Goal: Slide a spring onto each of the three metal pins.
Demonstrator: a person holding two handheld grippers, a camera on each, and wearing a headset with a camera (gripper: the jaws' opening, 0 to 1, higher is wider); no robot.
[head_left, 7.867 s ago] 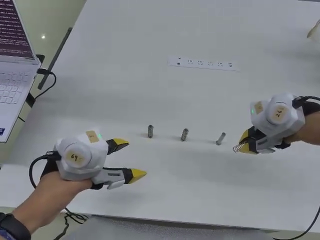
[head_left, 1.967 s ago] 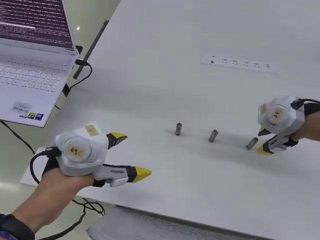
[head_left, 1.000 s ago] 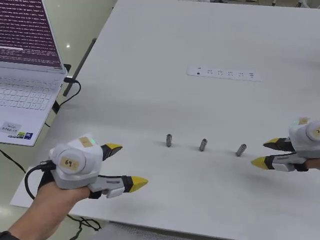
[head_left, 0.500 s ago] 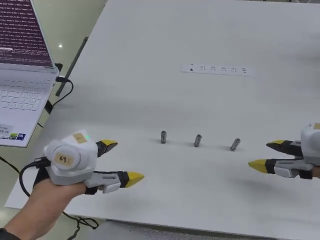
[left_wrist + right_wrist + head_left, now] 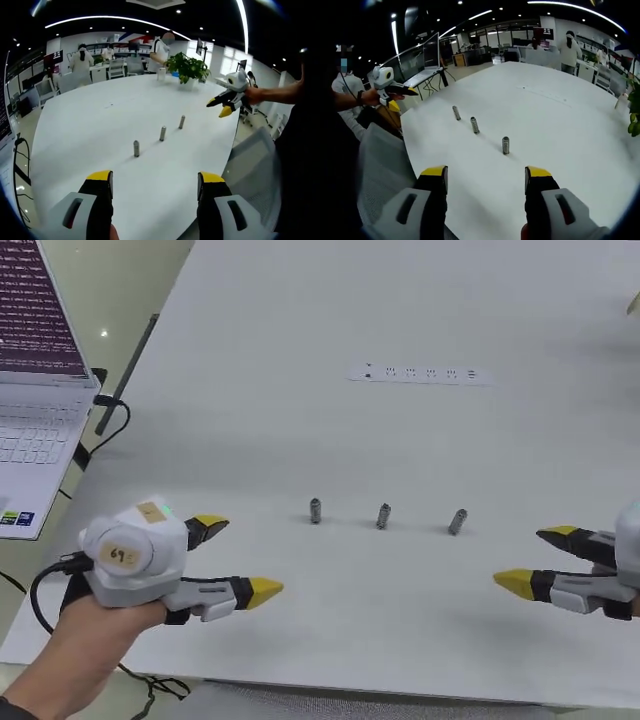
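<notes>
While both tools are held over the near edge of the white surface, neither one grips anything. The left tool has its yellow-tipped jaws spread wide with only bare surface between them, and the right tool is spread the same way, nothing held. The two tools point toward each other, and the three pins stand in a short row between them, a little beyond the line joining their tips. The first pin is the one closest to the left tool, ahead of its jaws and well apart from them; it stands upright with a spring around it. The second pin comes next along the row, roughly midway between the tools, and it too wears a spring. The third pin is nearest the right tool, ahead of its jaws and clear of them. In the right gripper view its coils show plainly, and in the head view it looks slightly tilted. No pin touches a tool or its neighbour. Well beyond the row, far from both tools, a white power strip lies flat on the surface. On the outer side of the left tool an open laptop sits past the surface's edge, with a dark cable just beside it
</notes>
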